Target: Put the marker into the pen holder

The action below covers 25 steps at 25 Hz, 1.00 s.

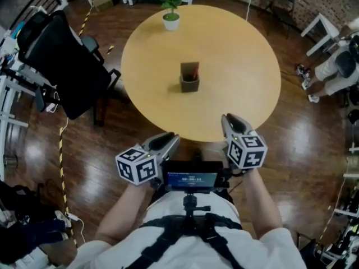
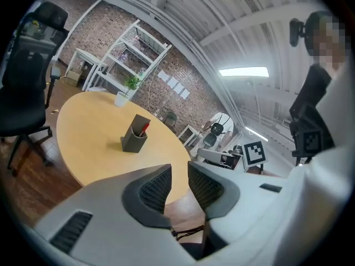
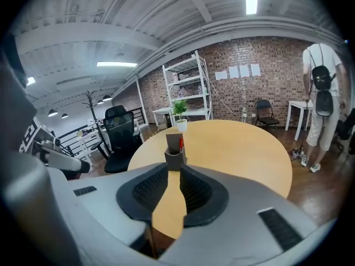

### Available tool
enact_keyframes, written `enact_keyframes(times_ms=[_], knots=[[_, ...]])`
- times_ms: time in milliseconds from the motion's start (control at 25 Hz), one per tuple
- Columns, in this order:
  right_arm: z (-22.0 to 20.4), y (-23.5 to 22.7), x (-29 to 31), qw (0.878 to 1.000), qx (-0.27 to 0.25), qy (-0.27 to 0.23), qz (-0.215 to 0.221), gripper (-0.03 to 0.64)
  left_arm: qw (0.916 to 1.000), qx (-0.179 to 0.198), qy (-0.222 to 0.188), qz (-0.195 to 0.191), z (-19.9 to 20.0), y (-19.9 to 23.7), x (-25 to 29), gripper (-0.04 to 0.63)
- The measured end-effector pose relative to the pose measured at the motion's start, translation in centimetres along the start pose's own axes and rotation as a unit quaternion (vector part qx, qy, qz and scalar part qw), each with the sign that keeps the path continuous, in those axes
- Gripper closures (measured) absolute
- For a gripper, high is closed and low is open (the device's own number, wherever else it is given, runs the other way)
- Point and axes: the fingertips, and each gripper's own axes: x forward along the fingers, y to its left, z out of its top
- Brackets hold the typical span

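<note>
A dark grey pen holder (image 1: 189, 82) stands upright near the middle of the round wooden table (image 1: 235, 49). A red marker (image 1: 194, 70) sticks up inside it. The holder (image 2: 133, 139) and marker (image 2: 144, 128) also show in the left gripper view. In the right gripper view the holder (image 3: 174, 155) and marker (image 3: 181, 144) sit just beyond the jaws. My left gripper (image 1: 173, 139) hangs off the table's near edge, close to my body, open and empty (image 2: 178, 173). My right gripper (image 1: 226, 120) hovers at the near edge, open with nothing between its pads (image 3: 173, 171).
A small potted plant (image 1: 171, 14) stands at the table's far edge. A black office chair (image 1: 61, 60) is at the left of the table. A person (image 3: 320, 101) stands off to the right beside a white desk. A screen (image 1: 190, 179) is mounted at my chest.
</note>
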Motion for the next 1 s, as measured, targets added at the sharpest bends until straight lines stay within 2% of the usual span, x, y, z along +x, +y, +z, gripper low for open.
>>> enact_keyframes(times_ms=[240,640,800,1000], knots=[[-1.4,-0.3,-3.2,1.000,0.013,0.002,-0.013,0.540,0.9999,-0.002,0.011,-0.011,-0.8,-0.2,0.2,0.495],[-2.6,-0.8,-7.4,1.000,0.007,-0.020,0.015,0.540,0.9991,0.041,-0.010,0.000,-1.6,-4.9,-0.9,0.495],[-4.6,-1.8,-10.8,0.999,0.002,-0.023,0.032,0.540,0.9993,0.036,-0.010,0.006,-5.0,-8.2,-0.4,0.495],[-9.1,-4.5,-17.2,0.999,0.006,-0.016,0.040,0.540,0.9996,0.027,-0.004,0.009,-11.1,-14.1,0.3,0.495]])
